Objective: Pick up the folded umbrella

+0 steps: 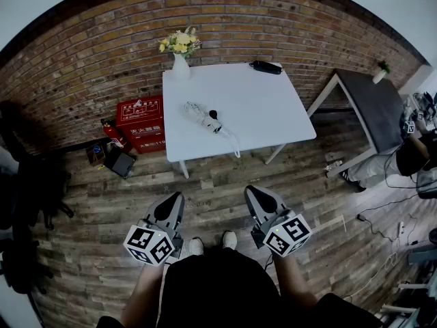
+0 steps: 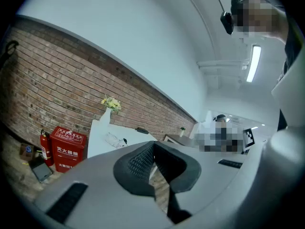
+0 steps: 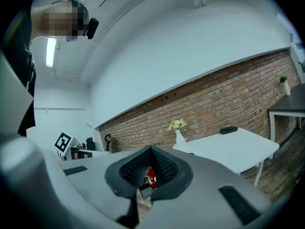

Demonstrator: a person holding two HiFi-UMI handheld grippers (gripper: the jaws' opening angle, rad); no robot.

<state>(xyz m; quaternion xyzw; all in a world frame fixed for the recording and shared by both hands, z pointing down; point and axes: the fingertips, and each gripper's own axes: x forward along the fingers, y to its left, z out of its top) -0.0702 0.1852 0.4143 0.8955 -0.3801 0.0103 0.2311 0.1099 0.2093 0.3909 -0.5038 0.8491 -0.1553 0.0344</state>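
Both tongs are pinched closed with nothing in them. The left tongs (image 1: 175,198) and right tongs (image 1: 255,193) are side by side over the wood floor (image 1: 95,197), well short of the white desk (image 1: 266,108). The folded umbrella (image 1: 201,117) lies on the desk's left half with its cord trailing toward the near edge, and nothing's touching it. There's 1 vase of yellow flowers (image 1: 180,60) at the far left corner, a black item (image 1: 266,67) at the far edge, and a red box (image 1: 141,124) on the floor left of the desk.
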